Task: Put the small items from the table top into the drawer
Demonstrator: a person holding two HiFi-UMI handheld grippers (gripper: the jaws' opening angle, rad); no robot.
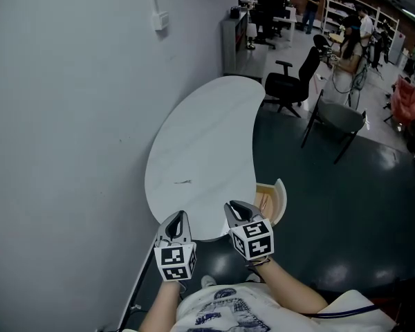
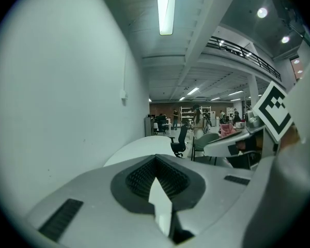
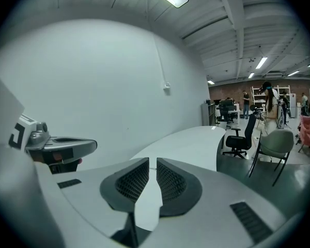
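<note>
**Table top nearly bare, drawer open, both grippers empty**

Biggest first: one white curved table (image 1: 207, 137) runs along the wall, and its top looks almost bare. That reads as a job close to finished. One drawer (image 1: 279, 198) hangs pulled out at the table's near right end, pale wood inside with a few thin shapes too small to name. Closing it isn't part of the task.

Two grippers hover at the near edge, side by side. The left gripper (image 1: 179, 216) has its tips pinched together on nothing. The right gripper (image 1: 234, 205), just beside the drawer, holds its pads a thin slit apart, nothing between them either.

Smallest now: one slim dark mark (image 1: 183, 182) lies on the top, ahead of the left gripper. Last small item or just a scuff? I can't tell. If it's an item, that's the one pick left.
</note>
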